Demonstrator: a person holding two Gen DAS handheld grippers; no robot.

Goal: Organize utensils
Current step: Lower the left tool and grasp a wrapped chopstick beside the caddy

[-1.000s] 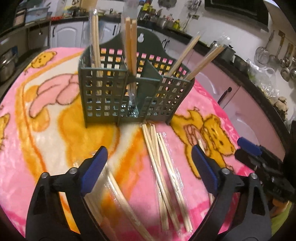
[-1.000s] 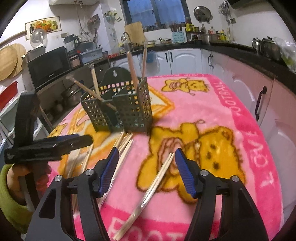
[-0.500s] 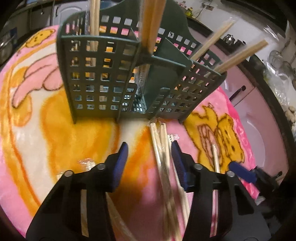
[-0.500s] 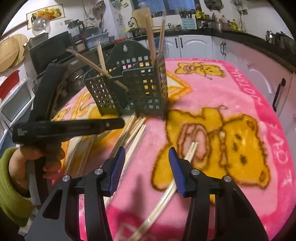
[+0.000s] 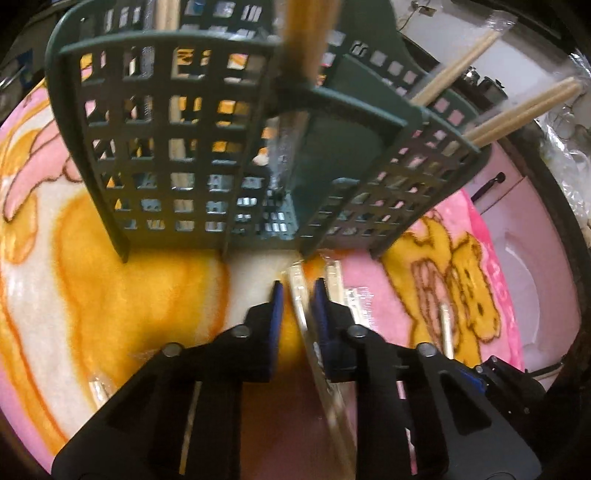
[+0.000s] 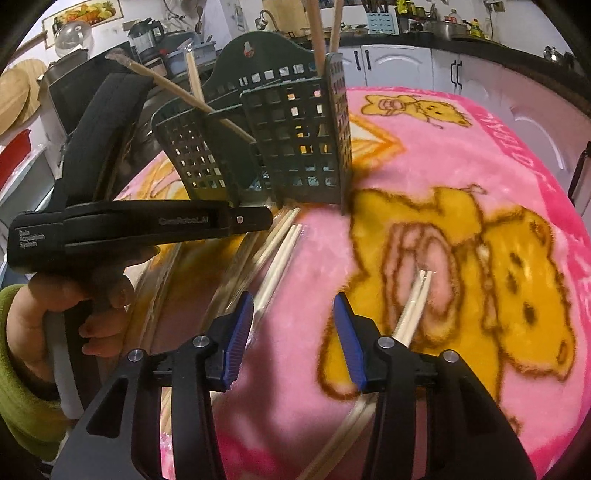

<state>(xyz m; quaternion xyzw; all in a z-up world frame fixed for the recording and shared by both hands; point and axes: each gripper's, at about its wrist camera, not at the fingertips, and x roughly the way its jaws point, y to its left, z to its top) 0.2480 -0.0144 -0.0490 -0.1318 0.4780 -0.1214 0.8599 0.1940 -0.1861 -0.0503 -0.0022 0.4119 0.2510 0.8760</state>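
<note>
One wrapped pair of chopsticks (image 5: pixel 300 295) lies on the pink cartoon blanket (image 5: pixel 373 280) just in front of the dark green utensil caddy (image 5: pixel 162 147), and the left gripper (image 5: pixel 298 295) has its blue pads narrowed around that pair; whether the pads already press on it cannot be told through the blur. A second wrapped pair (image 5: pixel 338 275) lies just beside it on the right, outside the jaws. One further pair (image 5: pixel 447 328) rests apart on the yellow bear print, and in the right wrist view this same pair (image 6: pixel 413 306) runs under the right finger of the right gripper (image 6: pixel 293 332), whose jaws stand wide apart with nothing between them. Two more wrapped pairs (image 6: pixel 277 254) lie side by side near the caddy's front corner, one of them passing by the right gripper's left pad.

The caddy (image 6: pixel 295 140) holds four pairs that can be counted: one upright at the left compartment (image 5: pixel 166 14), one upright at the centre divider (image 5: pixel 306 33), and two leaning out over the right wall (image 5: pixel 517 110). The person's hand (image 6: pixel 77 295) grips the left tool's handle at the blanket's left edge.
</note>
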